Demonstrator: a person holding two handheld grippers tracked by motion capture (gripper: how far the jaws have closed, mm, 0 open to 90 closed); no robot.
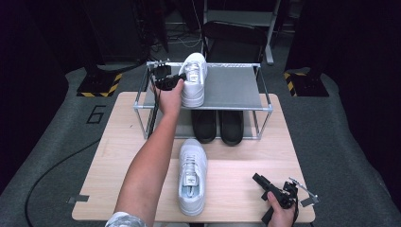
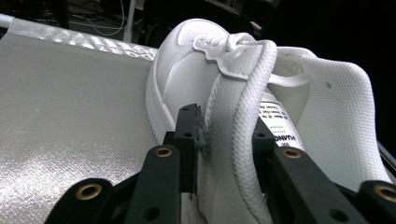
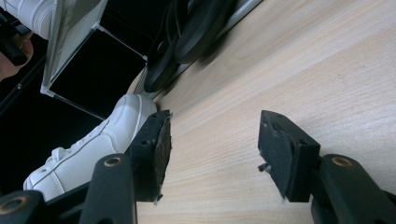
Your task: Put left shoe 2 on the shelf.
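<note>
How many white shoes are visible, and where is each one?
2. One white shoe stands on the rack's top shelf, at the left hand-held gripper; the other white shoe lies on the table.

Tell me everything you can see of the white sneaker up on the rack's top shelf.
The white sneaker stands upright, sole down, on the grey top shelf of the rack, at its left end, toe pointing away from the person. It looks like smooth leather outside with a mesh lining, white laces and a printed label inside. The left gripper straddles the padded collar at its heel, one jaw outside and one inside; whether the pads press on it is unclear.
</note>
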